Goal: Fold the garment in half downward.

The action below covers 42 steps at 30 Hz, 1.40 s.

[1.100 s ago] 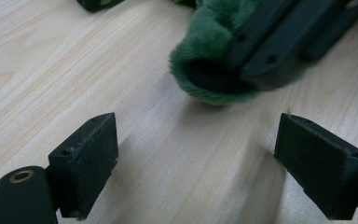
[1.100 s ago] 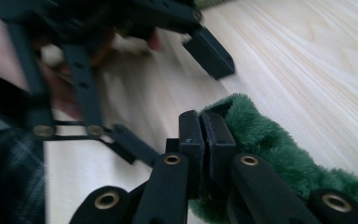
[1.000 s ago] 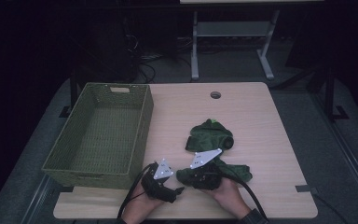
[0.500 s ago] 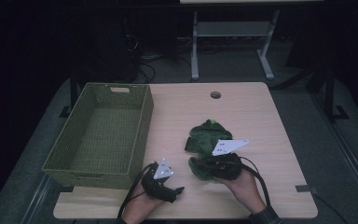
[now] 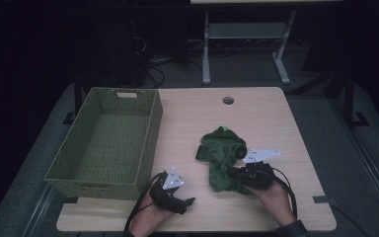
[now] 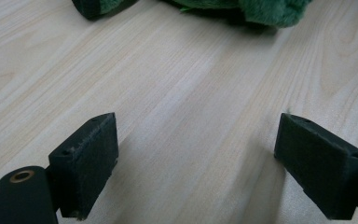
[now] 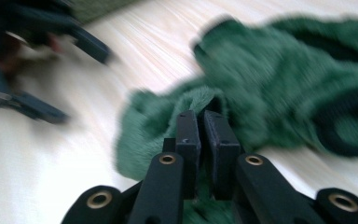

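The worktop [image 5: 276, 123] is pale wood with a small round hole near its far edge; its near corners run out of the high view. On its left side stands a woven green basket [image 5: 108, 143], open at the top. Right of centre lies a crumpled green fleece garment [image 5: 222, 153] with dark trim. Its near part is covered by the right gripper [image 5: 234, 173], and in the right gripper view it is smeared by blur, so its folds are hard to read.

The right hand [image 5: 276, 197] comes in from the near edge, its forearm cut off by the frame, and holds its gripper low and roughly level, pointing left into the cloth. Its jaws stand almost pressed together, pinching a fold of the green fleece between them; they have just been easing open slightly.

The left hand [image 5: 150, 217] rests at the near edge beside the basket. The left gripper [image 6: 196, 158] lies low over bare wood, jaws spread wide with nothing between them, the garment well ahead.
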Each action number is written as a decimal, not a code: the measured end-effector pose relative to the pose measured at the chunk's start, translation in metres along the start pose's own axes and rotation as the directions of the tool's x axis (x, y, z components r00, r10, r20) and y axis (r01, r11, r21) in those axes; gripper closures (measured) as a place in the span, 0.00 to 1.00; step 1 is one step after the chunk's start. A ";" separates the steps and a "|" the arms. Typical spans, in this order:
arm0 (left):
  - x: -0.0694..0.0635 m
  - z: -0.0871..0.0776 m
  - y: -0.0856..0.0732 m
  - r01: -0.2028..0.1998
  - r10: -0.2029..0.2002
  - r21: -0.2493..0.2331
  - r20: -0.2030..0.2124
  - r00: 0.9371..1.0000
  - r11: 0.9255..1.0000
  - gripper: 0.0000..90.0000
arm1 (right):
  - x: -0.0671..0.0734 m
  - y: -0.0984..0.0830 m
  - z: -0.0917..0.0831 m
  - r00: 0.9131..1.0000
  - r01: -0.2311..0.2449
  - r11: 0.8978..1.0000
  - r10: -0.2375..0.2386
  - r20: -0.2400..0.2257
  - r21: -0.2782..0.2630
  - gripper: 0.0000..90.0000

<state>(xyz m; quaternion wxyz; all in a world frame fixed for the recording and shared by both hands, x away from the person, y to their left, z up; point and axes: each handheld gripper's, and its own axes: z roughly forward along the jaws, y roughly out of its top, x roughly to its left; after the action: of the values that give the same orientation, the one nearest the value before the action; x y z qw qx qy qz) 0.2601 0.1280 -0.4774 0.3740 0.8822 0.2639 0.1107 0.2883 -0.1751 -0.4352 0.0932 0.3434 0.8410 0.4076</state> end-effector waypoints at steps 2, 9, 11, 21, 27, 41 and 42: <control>0.000 0.000 0.000 0.000 0.000 0.000 0.000 1.000 1.000 0.14 | -0.005 -0.004 0.005 1.000 -0.006 1.000 0.005 0.021 0.023 0.91; 0.000 0.000 0.000 0.001 -0.001 0.001 -0.002 1.000 1.000 0.14 | -0.012 -0.009 0.014 0.998 -0.021 0.997 0.016 0.062 0.080 0.78; 0.000 0.000 0.000 0.002 -0.002 0.002 -0.002 1.000 1.000 0.14 | -0.014 -0.009 0.005 0.998 -0.029 0.998 0.026 0.060 0.047 0.75; 0.000 0.000 0.000 0.002 -0.002 0.000 0.000 1.000 1.000 0.14 | -0.030 -0.033 -0.040 0.995 -0.053 0.998 0.054 0.082 -0.017 0.68; 0.000 0.000 0.000 0.002 -0.002 0.000 -0.001 1.000 1.000 0.14 | -0.035 -0.056 -0.060 0.992 -0.069 0.997 0.070 0.101 -0.017 0.65; 0.000 0.000 0.000 0.002 -0.002 0.002 0.000 1.000 1.000 0.14 | -0.032 -0.087 -0.055 0.993 -0.113 0.991 0.111 0.034 0.065 0.68; 0.000 0.000 0.000 0.002 -0.002 0.001 -0.001 1.000 1.000 0.14 | -0.033 -0.087 -0.054 0.994 -0.106 0.992 0.104 0.031 0.062 0.70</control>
<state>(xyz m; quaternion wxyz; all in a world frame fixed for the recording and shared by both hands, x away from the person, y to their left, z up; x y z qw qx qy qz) 0.2604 0.1278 -0.4773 0.3735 0.8820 0.2652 0.1104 0.2455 -0.2676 -0.4695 0.0721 0.3956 0.8329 0.3802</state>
